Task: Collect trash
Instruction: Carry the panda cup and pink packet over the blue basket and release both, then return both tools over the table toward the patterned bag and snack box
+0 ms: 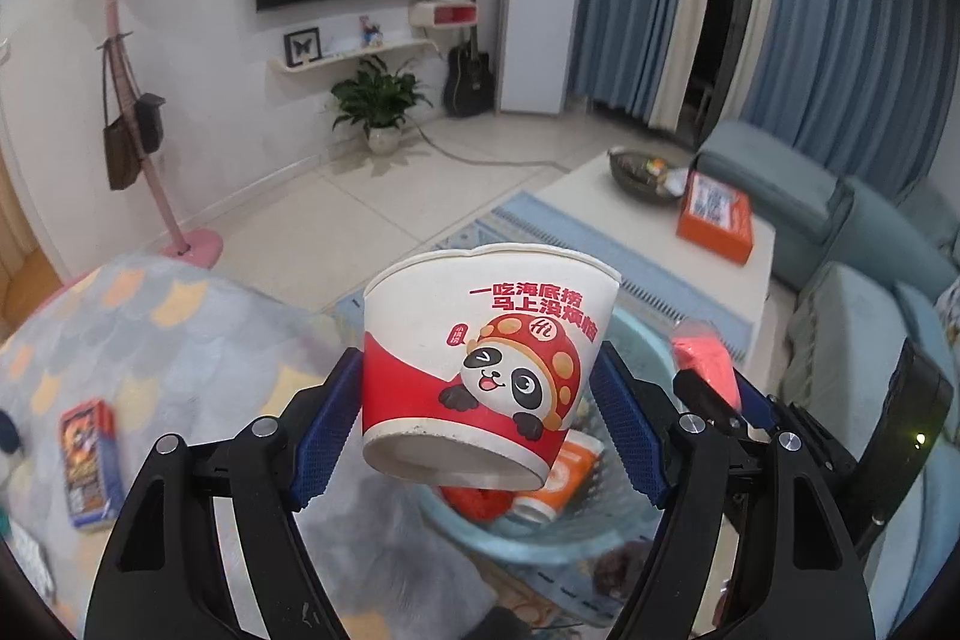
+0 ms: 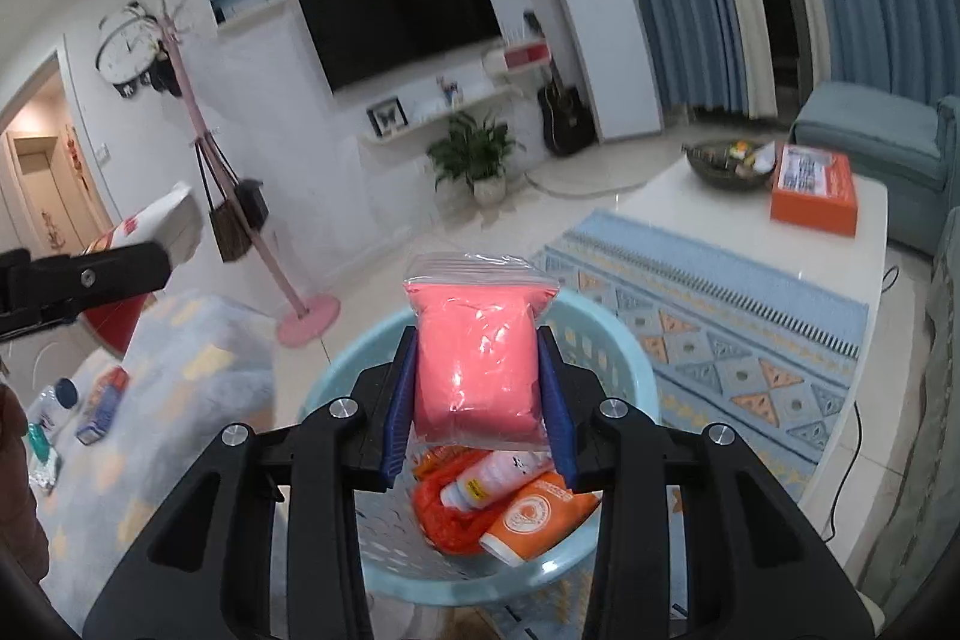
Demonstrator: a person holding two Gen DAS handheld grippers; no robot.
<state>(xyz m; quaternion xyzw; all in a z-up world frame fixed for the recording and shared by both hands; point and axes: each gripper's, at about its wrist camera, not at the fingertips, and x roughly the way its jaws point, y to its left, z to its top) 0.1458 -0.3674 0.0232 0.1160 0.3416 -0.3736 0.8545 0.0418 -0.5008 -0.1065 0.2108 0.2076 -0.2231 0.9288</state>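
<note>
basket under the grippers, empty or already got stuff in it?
Not empty. The light blue basket already holds an orange tube, a small white bottle and orange-red crumpled plastic.

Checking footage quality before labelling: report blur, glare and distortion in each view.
Left wrist: fisheye bends the curtains, the blanket is blurred, the paper cup sharp. Right wrist: glare on the pink bag, the left gripper is smeared, and the basket reads clearly.
</note>
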